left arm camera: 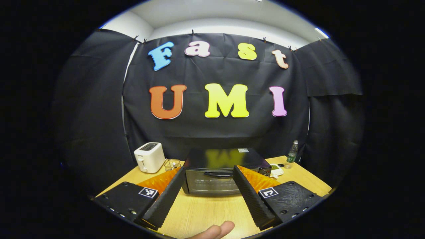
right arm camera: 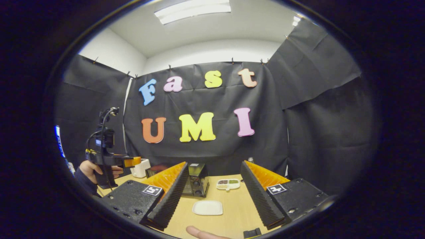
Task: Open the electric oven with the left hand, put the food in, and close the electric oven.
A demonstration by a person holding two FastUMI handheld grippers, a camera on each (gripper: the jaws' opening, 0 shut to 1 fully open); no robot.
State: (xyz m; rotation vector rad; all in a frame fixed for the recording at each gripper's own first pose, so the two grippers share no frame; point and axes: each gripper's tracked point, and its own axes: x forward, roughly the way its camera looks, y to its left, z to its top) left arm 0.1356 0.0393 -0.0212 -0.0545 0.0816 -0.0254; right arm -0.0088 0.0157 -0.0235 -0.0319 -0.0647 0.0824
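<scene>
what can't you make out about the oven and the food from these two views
- Oven interior: left gripper view, the door is closed and its glass too dark to see through.
- Oven front: right gripper view, hidden behind the right gripper's own finger.
- Food in the divided tray: right gripper view, too small to identify.
- White plate: right gripper view, contents unclear.

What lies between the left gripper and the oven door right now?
Nothing but bare wooden table. In the left gripper view the open left gripper faces the closed oven, its handle ahead between the fingers.
</scene>
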